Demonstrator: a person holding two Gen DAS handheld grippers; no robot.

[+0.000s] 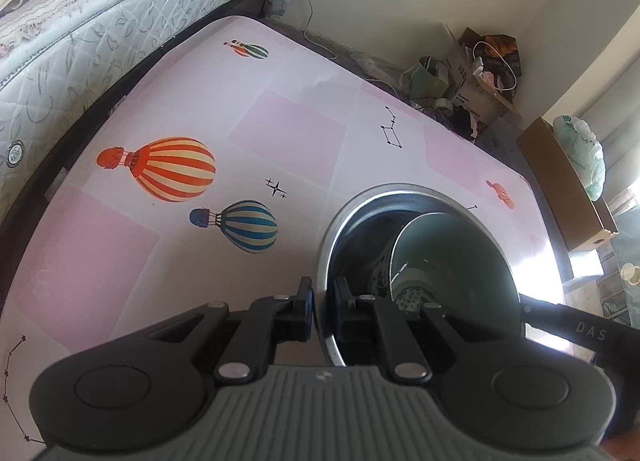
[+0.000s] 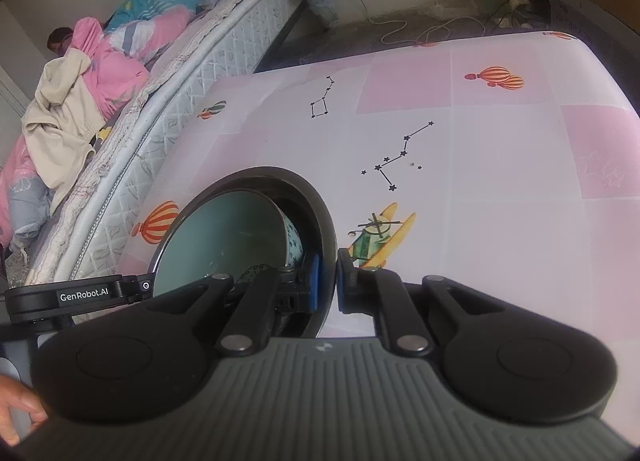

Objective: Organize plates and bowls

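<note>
Balloon-print table (image 1: 280,133), steel bowl (image 1: 332,245) upright, rim pinched by left tool (image 1: 323,301) and right tool (image 2: 328,277).

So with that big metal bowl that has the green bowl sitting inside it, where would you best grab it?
By its thin rim, on two opposite sides, as both grippers do now: the left gripper and right gripper are each shut on the metal bowl, one pad inside the wall, one outside. The green bowl fills the middle, so only the rim is free.

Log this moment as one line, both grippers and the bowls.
left gripper: shut on steel bowl rim | right gripper: shut on opposite rim | green bowl: nested inside | surface: balloon-print table
</note>
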